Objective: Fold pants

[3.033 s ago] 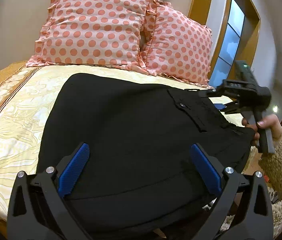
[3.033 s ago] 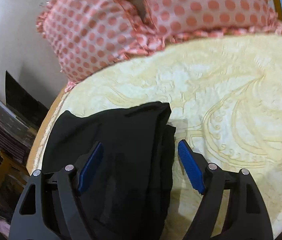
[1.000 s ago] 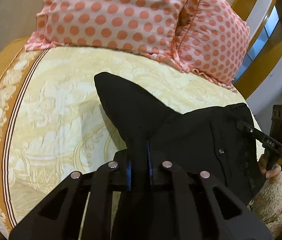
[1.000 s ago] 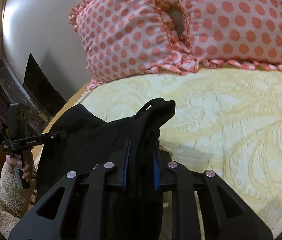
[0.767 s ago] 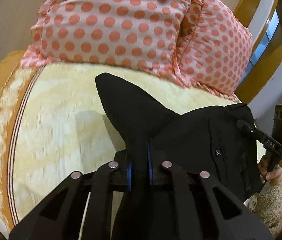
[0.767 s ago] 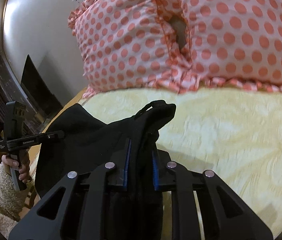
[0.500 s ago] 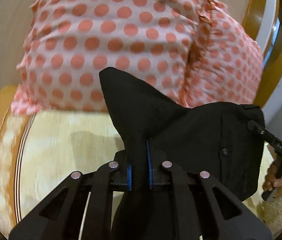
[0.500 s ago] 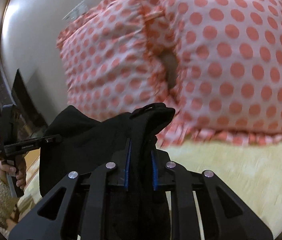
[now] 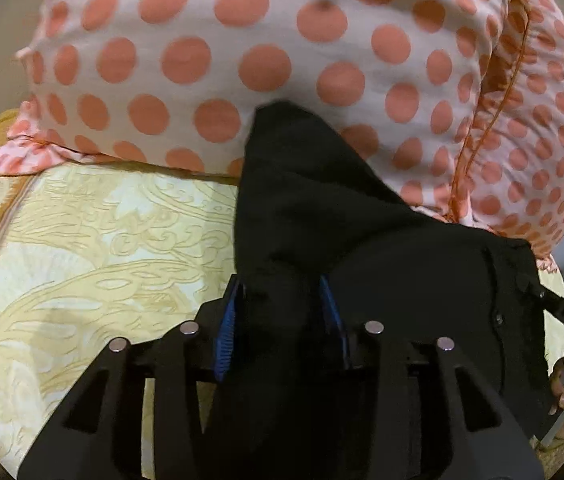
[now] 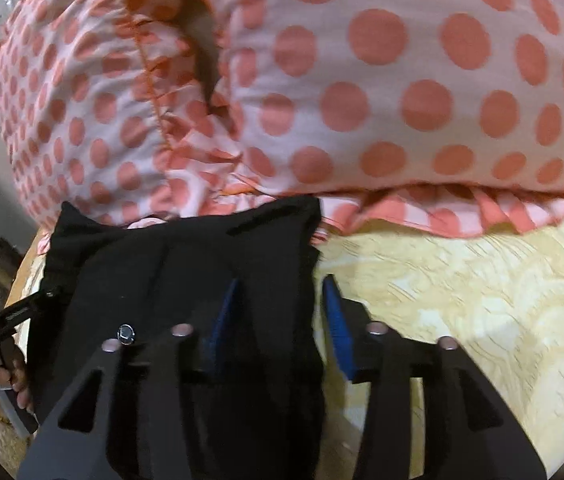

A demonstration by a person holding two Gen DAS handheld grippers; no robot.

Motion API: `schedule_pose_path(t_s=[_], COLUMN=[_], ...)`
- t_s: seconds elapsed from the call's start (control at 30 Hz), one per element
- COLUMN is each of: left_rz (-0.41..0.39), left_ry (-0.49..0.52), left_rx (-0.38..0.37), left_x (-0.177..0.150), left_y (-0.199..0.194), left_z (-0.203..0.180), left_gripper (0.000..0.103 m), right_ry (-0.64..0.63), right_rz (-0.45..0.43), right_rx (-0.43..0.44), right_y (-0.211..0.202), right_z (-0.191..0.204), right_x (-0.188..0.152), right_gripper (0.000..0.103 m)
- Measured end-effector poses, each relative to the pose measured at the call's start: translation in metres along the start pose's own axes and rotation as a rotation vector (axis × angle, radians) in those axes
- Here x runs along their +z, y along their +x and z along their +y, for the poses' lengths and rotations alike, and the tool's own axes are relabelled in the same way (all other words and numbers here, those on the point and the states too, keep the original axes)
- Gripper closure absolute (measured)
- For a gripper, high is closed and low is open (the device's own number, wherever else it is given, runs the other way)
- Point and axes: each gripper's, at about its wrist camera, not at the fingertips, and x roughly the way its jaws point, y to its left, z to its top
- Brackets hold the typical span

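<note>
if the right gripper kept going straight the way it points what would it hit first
Most likely the polka-dot pillow, past the black pants corner lying between the right gripper fingers; depth is hard to judge through the fisheye.

Straight ahead the polka-dot pillows (image 9: pixel 282 48) wall off the head of the bed. Bare yellow bedspread (image 9: pixel 81 248) lies open left of the left tool (image 9: pixel 279 320), and right of the right tool (image 10: pixel 282 312).

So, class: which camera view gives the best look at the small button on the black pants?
The left wrist view: the button sits unobstructed on the flat face of the pants, beside the seam. In the right wrist view the pants are bunched; only a shiny round spot near the gripper might be a button.
</note>
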Motion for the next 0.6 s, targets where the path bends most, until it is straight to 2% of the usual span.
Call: schedule_pose_path(t_s=[0.03,0.07,0.1,0.13,0.2,0.27,0.4,0.47,0.53,0.57,0.6], left_rz=[-0.026,-0.065,-0.104,-0.143,-0.172,-0.137,-0.014,0.044,0.103,0.111,0.101], left_ry=[0.007,0.022,0.035,0.047,0.069,0.096,0.127,0.157,0.181,0.186,0.195], left_rx=[0.020,0.037,0.040,0.024,-0.064,-0.144,-0.204,-0.181,-0.135,-0.127,-0.123], left_x=[-0.001,-0.004,-0.007,-0.013,-0.030,-0.045,-0.073,-0.084,-0.091,-0.093,-0.095], left_y=[-0.009,-0.023,-0.037,-0.055,-0.082,-0.091,-0.081,-0.069,-0.054,-0.049,-0.047], left_z=[0.000,-0.002,-0.004,-0.006,-0.015,-0.030,-0.048,-0.056,-0.061,-0.061,-0.062], left_gripper=[0.056,0.046,0.040,0.029,0.023,0.018,0.018,0.018,0.018,0.016,0.014], right_ry=[0.012,0.016,0.012,-0.008,-0.086,-0.169,-0.331,-0.363,-0.373,-0.363,-0.351], right_rz=[-0.048,-0.107,-0.148,-0.185,-0.197,-0.175,-0.088,-0.043,0.045,0.067,0.048], right_rx=[-0.045,-0.071,-0.074,-0.059,0.008,0.035,0.028,-0.001,-0.044,-0.052,-0.051], right_y=[-0.016,-0.035,-0.050,-0.067,-0.088,-0.096,-0.087,-0.076,-0.057,-0.049,-0.051], right_z=[-0.002,-0.003,-0.003,0.002,0.019,0.038,0.076,0.083,0.084,0.081,0.077], right_x=[-0.002,-0.006,-0.010,-0.016,-0.031,-0.047,-0.081,-0.090,-0.100,-0.104,-0.105], right_gripper=[0.054,0.054,0.054,0.053,0.050,0.044,0.044,0.044,0.043,0.041,0.040])
